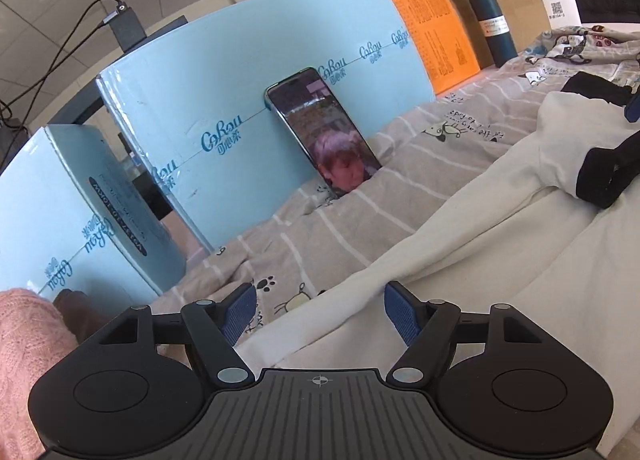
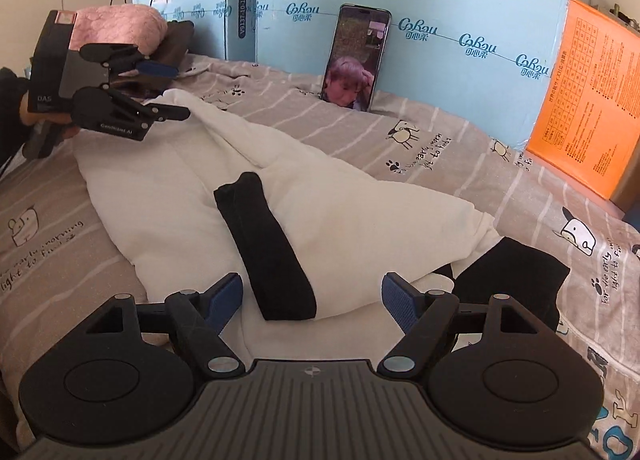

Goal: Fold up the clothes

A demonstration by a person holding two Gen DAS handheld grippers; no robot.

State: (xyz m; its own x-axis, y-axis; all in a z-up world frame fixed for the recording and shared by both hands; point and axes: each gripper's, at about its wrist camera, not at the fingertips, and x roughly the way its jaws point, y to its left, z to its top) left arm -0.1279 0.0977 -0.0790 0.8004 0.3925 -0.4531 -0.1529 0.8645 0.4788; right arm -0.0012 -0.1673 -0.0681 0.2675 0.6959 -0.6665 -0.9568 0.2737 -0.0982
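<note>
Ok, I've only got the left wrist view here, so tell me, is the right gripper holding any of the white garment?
Observer: No. The right gripper is open over the white garment, with no cloth pinched between its fingers.
Operator: Where's the nearest black cuff from there?
Observer: One long black cuff lies diagonally across the garment's body, its near end just ahead of the open fingers.
Operator: And the second one?
Observer: The other black cuff lies at the garment's right corner, spreading onto the bedsheet, just beyond the gripper's right-hand finger.
</note>
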